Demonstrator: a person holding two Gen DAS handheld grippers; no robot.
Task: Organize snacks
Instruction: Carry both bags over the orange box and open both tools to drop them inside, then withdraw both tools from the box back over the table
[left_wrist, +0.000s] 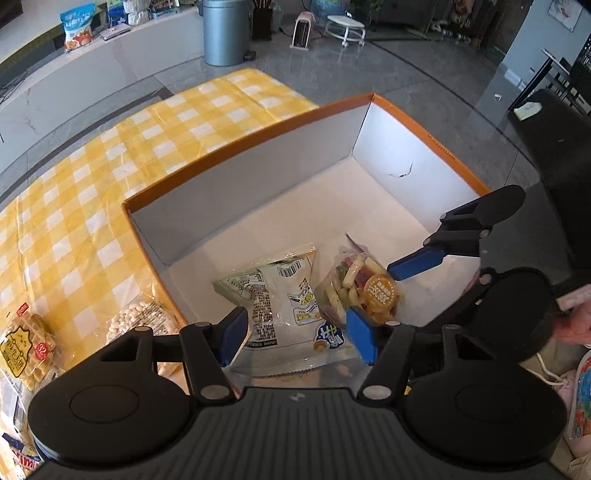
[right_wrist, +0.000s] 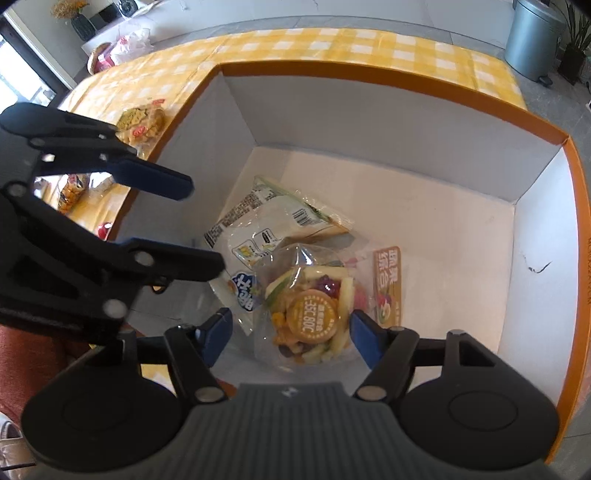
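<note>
Jaws open, snack packs (left_wrist: 284, 295) in box (left_wrist: 258, 155)

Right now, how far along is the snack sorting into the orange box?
Done: two packets lie in the orange-rimmed cardboard box, a white printed wrapper and a clear bag of mixed dried fruit chips. In hand: nothing; the left gripper and right gripper hover open over them. Left: a clear bag of white beans and a yellow waffle-biscuit pack wait on the yellow checked tablecloth.
</note>
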